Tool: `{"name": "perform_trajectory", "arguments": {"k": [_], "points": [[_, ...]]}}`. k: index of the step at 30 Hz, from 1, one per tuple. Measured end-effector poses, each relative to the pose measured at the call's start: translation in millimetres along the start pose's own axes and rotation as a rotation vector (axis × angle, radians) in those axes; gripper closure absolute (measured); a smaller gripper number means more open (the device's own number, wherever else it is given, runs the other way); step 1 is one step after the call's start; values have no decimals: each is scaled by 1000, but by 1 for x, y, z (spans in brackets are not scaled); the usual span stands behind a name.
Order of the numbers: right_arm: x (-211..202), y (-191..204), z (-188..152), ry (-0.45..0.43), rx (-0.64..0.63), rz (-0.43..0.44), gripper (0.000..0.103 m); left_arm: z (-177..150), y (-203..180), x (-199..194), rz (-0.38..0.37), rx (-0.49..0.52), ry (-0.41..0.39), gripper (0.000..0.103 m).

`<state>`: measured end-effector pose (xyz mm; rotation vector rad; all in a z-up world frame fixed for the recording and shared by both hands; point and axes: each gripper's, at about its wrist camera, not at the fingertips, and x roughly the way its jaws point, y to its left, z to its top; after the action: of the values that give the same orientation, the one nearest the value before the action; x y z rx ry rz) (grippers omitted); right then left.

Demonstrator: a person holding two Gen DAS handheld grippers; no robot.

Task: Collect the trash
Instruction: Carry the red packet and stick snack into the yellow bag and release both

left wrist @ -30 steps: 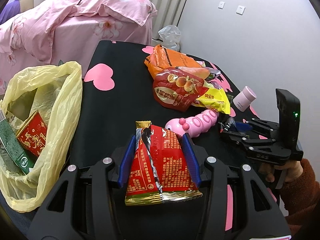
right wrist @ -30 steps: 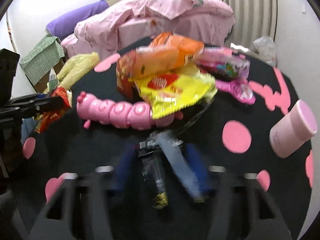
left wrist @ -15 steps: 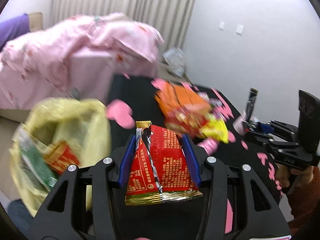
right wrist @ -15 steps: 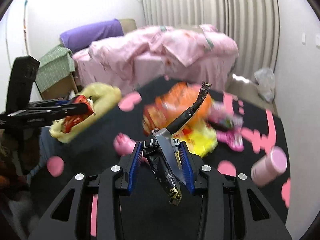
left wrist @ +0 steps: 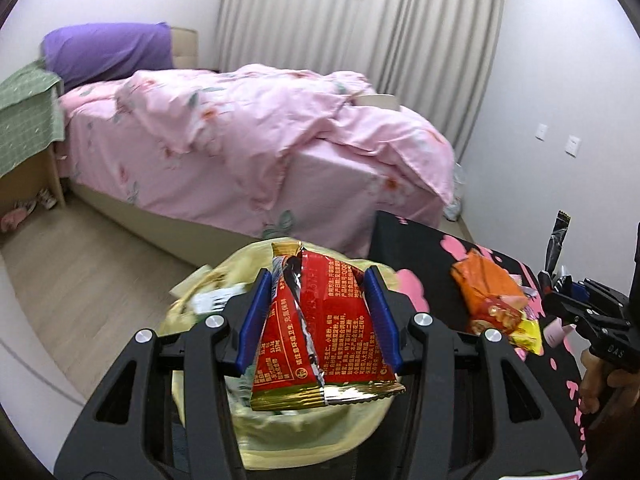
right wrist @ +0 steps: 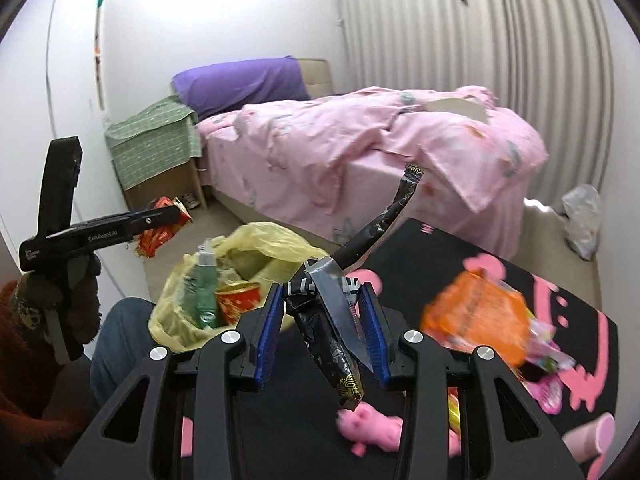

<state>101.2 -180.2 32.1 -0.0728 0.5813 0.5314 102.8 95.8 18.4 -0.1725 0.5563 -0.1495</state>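
Observation:
My left gripper (left wrist: 320,280) is shut on a red and gold snack wrapper (left wrist: 324,336), held in the air right above the open yellow trash bag (left wrist: 304,428). In the right wrist view the same gripper (right wrist: 168,216) with its red wrapper (right wrist: 160,232) hangs to the left of the yellow bag (right wrist: 260,244), which holds a green packet and a red one. My right gripper (right wrist: 320,300) is shut on a long black and silver wrapper (right wrist: 332,332) that sticks up and forward, just right of the bag. The left wrist view shows that gripper (left wrist: 560,292) at the right edge.
A black table (right wrist: 440,256) with pink shapes carries an orange packet (right wrist: 476,320), a yellow packet (left wrist: 528,332), a pink caterpillar toy (right wrist: 376,428) and a pink cup (right wrist: 600,436). A bed with a pink duvet (left wrist: 260,136) stands behind. A jeans-clad leg (right wrist: 120,336) is by the bag.
Both grippers rose from the table and swung left toward the yellow bag, each keeping its wrapper. The left one now hangs over the bag's mouth.

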Motion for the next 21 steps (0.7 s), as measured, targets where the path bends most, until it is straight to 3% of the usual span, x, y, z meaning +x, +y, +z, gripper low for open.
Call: {"name": "perform_trajectory", "arguments": {"k": [8,21], "points": [[53,41,13,42,-116,79,66,-16,34,9,24,-74,35,58],[126,51,4,138,-154,185,65,-18,50,62,-24,-136,125,58]]}}
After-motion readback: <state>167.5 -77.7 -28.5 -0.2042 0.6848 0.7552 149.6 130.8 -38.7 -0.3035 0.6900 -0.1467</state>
